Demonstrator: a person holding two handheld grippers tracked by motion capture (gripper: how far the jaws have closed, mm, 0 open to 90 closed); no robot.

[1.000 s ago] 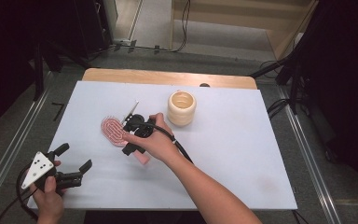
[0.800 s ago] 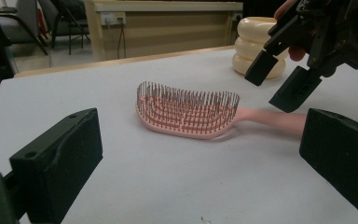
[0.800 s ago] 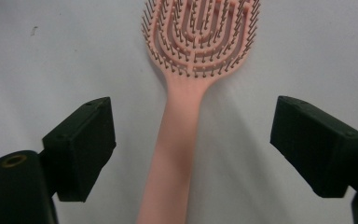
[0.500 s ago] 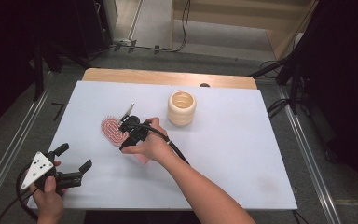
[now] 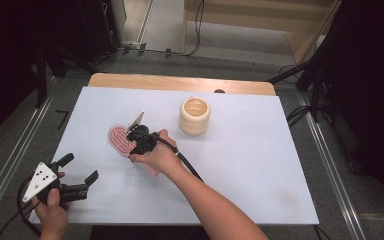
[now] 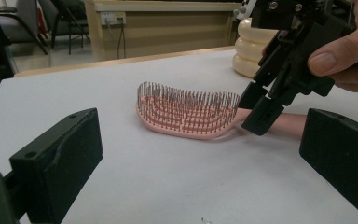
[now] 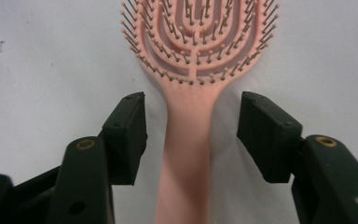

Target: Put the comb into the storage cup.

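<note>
The pink hairbrush (image 5: 120,140) lies bristles-up on the white worktop (image 5: 240,165), left of centre, its handle pointing toward the person. The right claw (image 7: 191,126) straddles that handle just below the bristle head; its jaws have just been closing, yet a gap remains on each side, so nothing is pinched. Gripping at the neck would probably keep the brush balanced when lifted. The cream ribbed cup (image 5: 195,116) stands nearby. The left claw (image 5: 77,175) waits spread and empty at the near-left edge.
</note>
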